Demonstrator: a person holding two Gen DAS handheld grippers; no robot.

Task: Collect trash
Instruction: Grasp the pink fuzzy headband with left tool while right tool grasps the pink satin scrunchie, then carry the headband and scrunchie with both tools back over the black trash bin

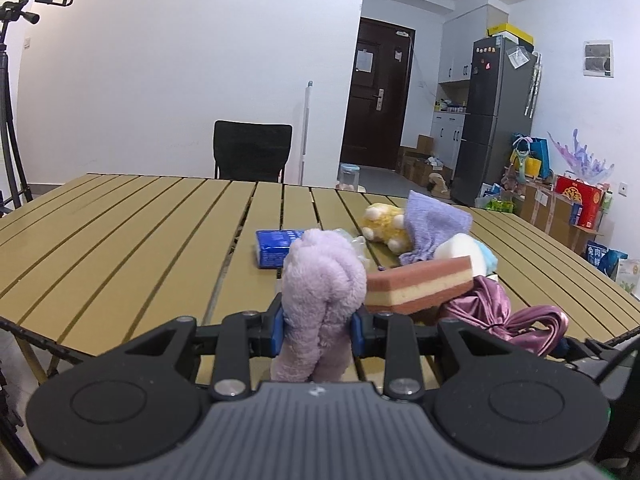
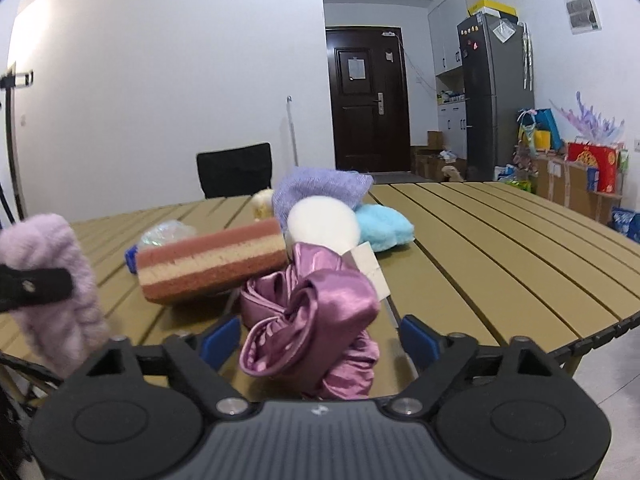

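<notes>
My left gripper (image 1: 318,320) is shut on a fluffy lilac cloth (image 1: 320,280), held just above the near edge of the slatted tan table (image 1: 120,232); in the right wrist view the same cloth (image 2: 52,280) shows at far left. My right gripper (image 2: 320,340) stands open around a crumpled pink satin cloth (image 2: 312,312), with a gap at each blue pad. Behind it lie a pink-and-cream striped sponge (image 2: 212,264), a white round pad (image 2: 322,224), a light blue fluffy cloth (image 2: 384,226), a lavender knit cloth (image 2: 320,190), crumpled clear plastic (image 2: 168,232), a blue packet (image 1: 274,246) and a yellow plush toy (image 1: 386,224).
A black chair (image 1: 252,150) stands at the table's far side and a tripod (image 1: 8,120) at far left. A grey fridge (image 1: 496,120), cartons and bags (image 1: 560,208) line the right wall. The table's left half (image 1: 100,240) and right half (image 2: 500,248) are bare slats.
</notes>
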